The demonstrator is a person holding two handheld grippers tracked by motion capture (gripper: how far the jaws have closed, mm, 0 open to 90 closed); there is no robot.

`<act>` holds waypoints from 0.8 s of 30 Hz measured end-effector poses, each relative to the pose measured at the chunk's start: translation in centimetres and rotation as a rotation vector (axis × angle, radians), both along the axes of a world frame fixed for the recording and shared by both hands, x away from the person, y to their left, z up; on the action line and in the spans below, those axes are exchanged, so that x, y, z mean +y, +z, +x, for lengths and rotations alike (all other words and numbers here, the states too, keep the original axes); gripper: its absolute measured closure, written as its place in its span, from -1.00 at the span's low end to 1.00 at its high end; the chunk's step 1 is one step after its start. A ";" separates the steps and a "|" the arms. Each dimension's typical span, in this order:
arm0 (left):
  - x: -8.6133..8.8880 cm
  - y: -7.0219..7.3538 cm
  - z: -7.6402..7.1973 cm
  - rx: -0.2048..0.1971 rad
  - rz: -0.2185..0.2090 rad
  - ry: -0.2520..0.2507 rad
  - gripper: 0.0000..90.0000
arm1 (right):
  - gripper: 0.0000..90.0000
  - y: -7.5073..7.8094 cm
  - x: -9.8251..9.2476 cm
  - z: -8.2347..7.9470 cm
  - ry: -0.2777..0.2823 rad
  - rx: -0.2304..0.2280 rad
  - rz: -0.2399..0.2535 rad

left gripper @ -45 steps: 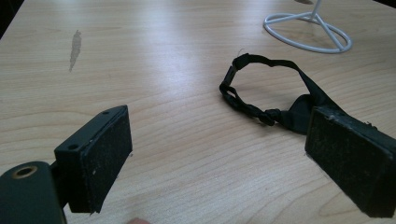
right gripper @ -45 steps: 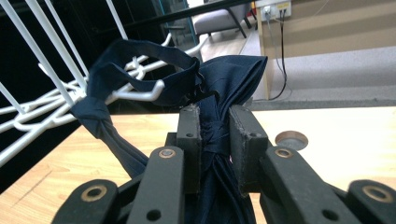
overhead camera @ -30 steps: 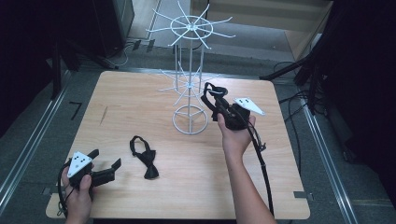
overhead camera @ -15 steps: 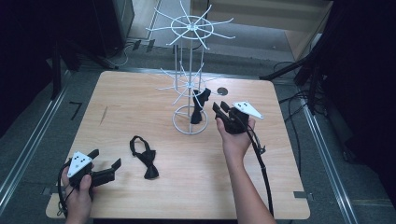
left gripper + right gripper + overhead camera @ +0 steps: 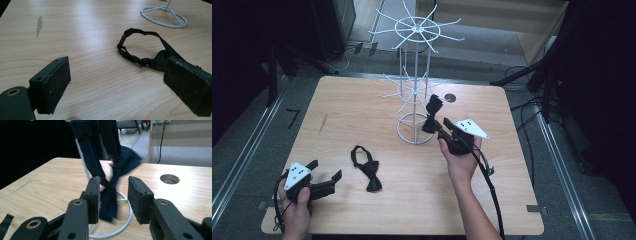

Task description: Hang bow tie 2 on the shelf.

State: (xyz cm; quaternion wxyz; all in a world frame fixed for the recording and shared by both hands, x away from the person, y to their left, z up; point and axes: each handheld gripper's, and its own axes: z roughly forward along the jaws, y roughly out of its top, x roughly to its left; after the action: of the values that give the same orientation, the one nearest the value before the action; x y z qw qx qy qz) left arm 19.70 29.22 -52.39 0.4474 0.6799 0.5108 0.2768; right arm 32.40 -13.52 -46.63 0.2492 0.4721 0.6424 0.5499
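Bow tie hung on the wire rack
Centre frame, our right gripper had just parted its fingers off it; lower left, our left gripper sat wide open, holding nothing.

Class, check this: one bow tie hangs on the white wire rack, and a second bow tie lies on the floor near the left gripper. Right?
Not quite. The second bow tie lies on the table, not the floor, as the high view shows. One bow tie does hang on the white wire rack, and the left gripper is near.
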 end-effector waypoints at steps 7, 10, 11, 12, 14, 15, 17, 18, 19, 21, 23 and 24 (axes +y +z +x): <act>0.0 0.0 0.0 0.002 0.004 -0.002 -0.82 | 0.42 -0.4 1.2 -1.9 0.048 -0.020 -0.019; 0.0 0.0 0.0 0.002 0.006 -0.002 -0.82 | 0.42 -0.5 1.5 -2.2 0.061 -0.025 -0.025; 0.0 0.0 0.0 0.002 0.004 -0.001 -0.82 | 0.42 -0.6 1.9 -2.5 0.076 -0.027 -0.028; 0.0 0.0 0.0 0.002 0.004 -0.001 -0.82 | 0.42 -0.6 2.1 -2.7 0.083 -0.026 -0.030; 0.0 0.0 0.0 0.002 0.004 -0.001 -0.82 | 0.42 -0.7 2.5 -3.0 0.092 -0.028 -0.031; 0.0 0.0 0.0 0.002 0.004 -0.001 -0.82 | 0.42 -0.7 2.8 -3.2 0.101 -0.029 -0.031; 0.0 0.0 0.0 0.003 0.005 -0.002 -0.82 | 0.43 -0.8 3.2 -3.4 0.113 -0.030 -0.033; 0.0 0.0 0.0 0.003 0.005 -0.001 -0.82 | 0.43 -0.8 3.2 -3.4 0.113 -0.030 -0.033; 0.0 0.0 0.0 0.002 0.006 -0.001 -0.82 | 0.43 -0.9 3.5 -3.6 0.124 -0.026 -0.031; 0.0 0.0 0.0 0.003 0.006 -0.002 -0.82 | 0.44 -1.0 3.9 -3.8 0.133 -0.022 -0.031; 0.0 0.0 0.0 0.003 0.006 -0.001 -0.82 | 0.44 -1.1 4.3 -4.0 0.145 -0.019 -0.034; 0.0 0.0 0.0 0.004 0.006 -0.002 -0.82 | 0.44 -1.1 4.5 -4.1 0.150 -0.017 -0.033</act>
State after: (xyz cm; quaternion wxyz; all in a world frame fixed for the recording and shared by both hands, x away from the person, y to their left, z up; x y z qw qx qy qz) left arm 19.70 29.19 -52.37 0.4446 0.6821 0.5102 0.2769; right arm 28.28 -9.03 -47.78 0.2206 0.4139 0.6829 0.5601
